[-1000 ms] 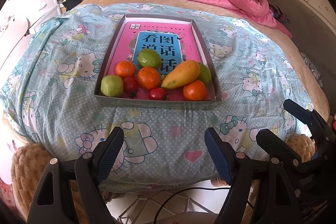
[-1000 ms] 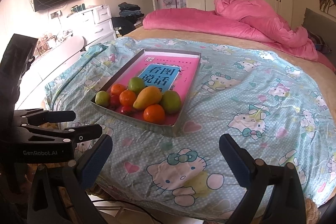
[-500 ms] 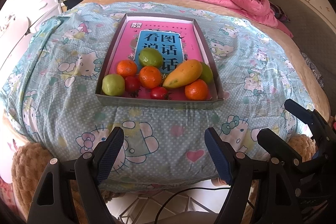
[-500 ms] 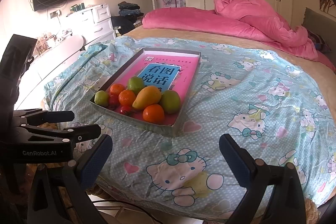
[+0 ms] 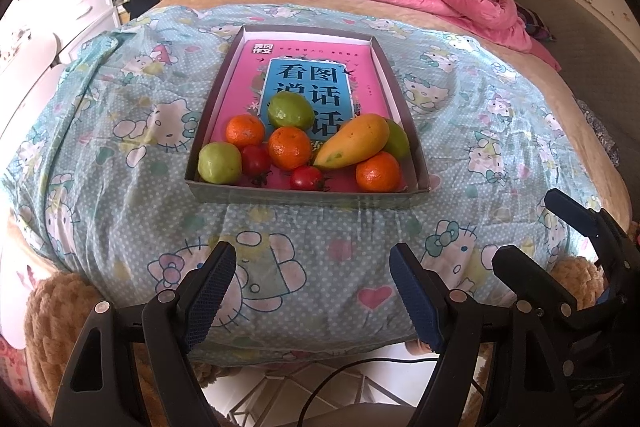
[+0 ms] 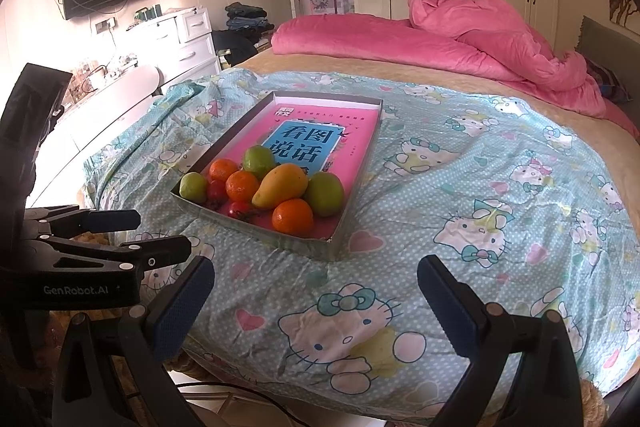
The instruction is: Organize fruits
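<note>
Left wrist view shows a shallow grey cardboard tray [image 5: 404, 115] resting on the bed's blue cartoon-print sheet [image 5: 120, 131], lined with a pink book cover. The fruit crowds the tray's near end, probably because the soft bed tips it that way: a yellow mango [image 5: 354, 141] leaning across a green guava [image 5: 398, 139], three oranges such as the middle one [image 5: 289, 147], two small red tomatoes [image 5: 306, 178], and two more guavas. Whether this heap is sorted or awaits sorting cannot be told. The left gripper [image 5: 312, 275] and right gripper [image 6: 316, 285] hover level before the bed's edge, well short of the tray, jaws spread wide and holding nothing.
</note>
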`<state>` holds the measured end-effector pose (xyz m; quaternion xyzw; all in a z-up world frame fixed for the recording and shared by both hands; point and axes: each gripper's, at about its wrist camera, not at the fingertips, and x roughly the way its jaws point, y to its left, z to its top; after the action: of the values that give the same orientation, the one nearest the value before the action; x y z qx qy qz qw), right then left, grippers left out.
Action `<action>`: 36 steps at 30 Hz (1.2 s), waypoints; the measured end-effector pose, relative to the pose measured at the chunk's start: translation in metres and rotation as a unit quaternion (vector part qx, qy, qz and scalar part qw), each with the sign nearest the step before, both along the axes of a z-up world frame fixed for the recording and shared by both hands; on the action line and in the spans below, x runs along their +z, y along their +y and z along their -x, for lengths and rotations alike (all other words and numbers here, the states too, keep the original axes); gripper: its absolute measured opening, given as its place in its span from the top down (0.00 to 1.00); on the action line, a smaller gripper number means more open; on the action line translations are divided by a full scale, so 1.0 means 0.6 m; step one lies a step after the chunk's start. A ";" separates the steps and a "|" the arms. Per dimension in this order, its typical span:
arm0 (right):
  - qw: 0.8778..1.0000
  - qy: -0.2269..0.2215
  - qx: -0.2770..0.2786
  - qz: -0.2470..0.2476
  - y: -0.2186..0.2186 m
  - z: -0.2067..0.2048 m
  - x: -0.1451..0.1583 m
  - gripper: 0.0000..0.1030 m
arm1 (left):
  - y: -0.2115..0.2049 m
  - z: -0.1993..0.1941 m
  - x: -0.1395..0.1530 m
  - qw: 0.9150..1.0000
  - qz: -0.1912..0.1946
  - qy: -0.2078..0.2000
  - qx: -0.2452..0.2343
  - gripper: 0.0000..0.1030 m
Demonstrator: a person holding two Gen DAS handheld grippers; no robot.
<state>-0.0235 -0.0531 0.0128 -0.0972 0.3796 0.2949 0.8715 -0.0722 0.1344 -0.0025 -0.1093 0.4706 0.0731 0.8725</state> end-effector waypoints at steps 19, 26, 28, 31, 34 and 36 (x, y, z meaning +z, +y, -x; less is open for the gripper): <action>1.000 0.000 -0.002 0.002 -0.001 -0.001 0.000 0.01 | 0.001 0.000 -0.002 1.000 -0.005 0.002 0.003 0.22; 1.000 -0.001 -0.003 0.002 -0.001 -0.001 0.000 0.01 | 0.000 0.000 -0.001 1.000 -0.007 0.002 0.003 0.22; 1.000 -0.001 -0.004 0.002 -0.002 -0.002 0.001 0.01 | 0.000 0.000 -0.001 1.000 -0.007 0.002 0.004 0.22; 1.000 -0.001 -0.005 0.002 -0.002 -0.002 0.001 0.01 | 0.001 0.002 -0.002 1.000 -0.008 0.002 0.004 0.22; 1.000 -0.001 -0.005 0.002 -0.002 -0.003 0.002 0.01 | 0.002 0.001 -0.001 1.000 -0.010 0.003 0.005 0.22; 1.000 -0.002 -0.006 0.002 -0.003 -0.002 0.003 0.01 | 0.003 0.002 -0.001 1.000 -0.014 0.003 0.006 0.22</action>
<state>-0.0221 -0.0547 0.0146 -0.0974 0.3791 0.2891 0.8736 -0.0735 0.1362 -0.0028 -0.0996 0.4712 0.0858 0.8722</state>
